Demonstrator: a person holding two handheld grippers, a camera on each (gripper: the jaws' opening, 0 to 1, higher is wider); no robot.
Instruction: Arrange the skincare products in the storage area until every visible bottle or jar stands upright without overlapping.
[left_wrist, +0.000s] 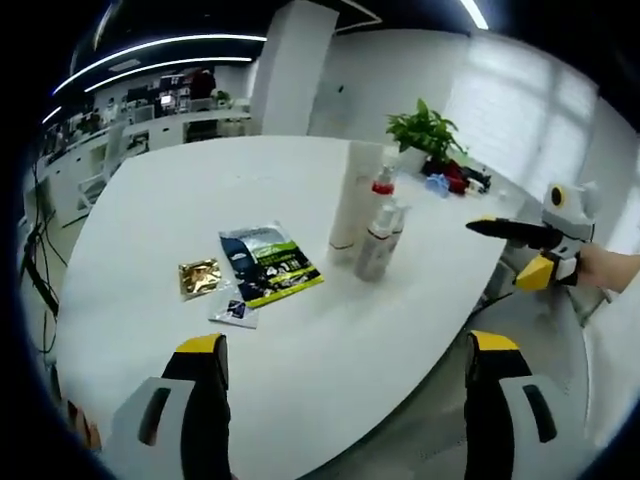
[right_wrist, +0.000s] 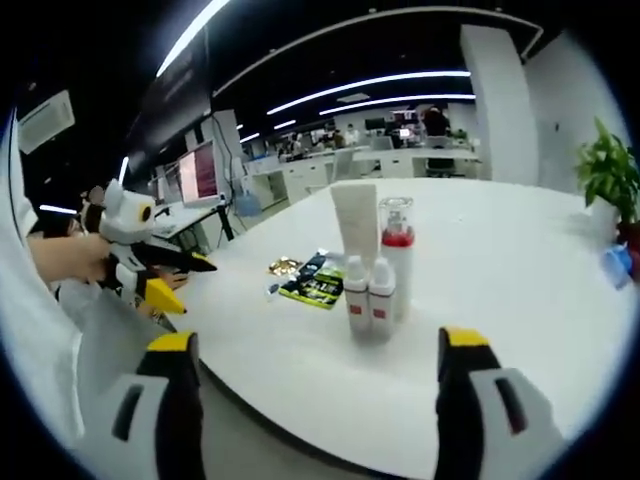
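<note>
On the round white table (left_wrist: 150, 210) we see a dark sachet with a green stripe (left_wrist: 268, 262), a small gold foil packet (left_wrist: 198, 276) just beside it, and a small white packet (left_wrist: 234, 311) below. A leafy green potted plant (left_wrist: 425, 130) stands at the far edge, near a crumpled blue item (left_wrist: 436, 184).

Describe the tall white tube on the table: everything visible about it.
The tall white tube is a plain, matte, plastic-looking squeeze tube, tallest of the product cluster. It stands upright on the white table, apparently cap down, its flat crimped end on top. In the right gripper view it rises behind two small white bottles, beside the red-collared clear-capped bottle. Whether it touches them is unclear. Neither gripper holds it.
</note>
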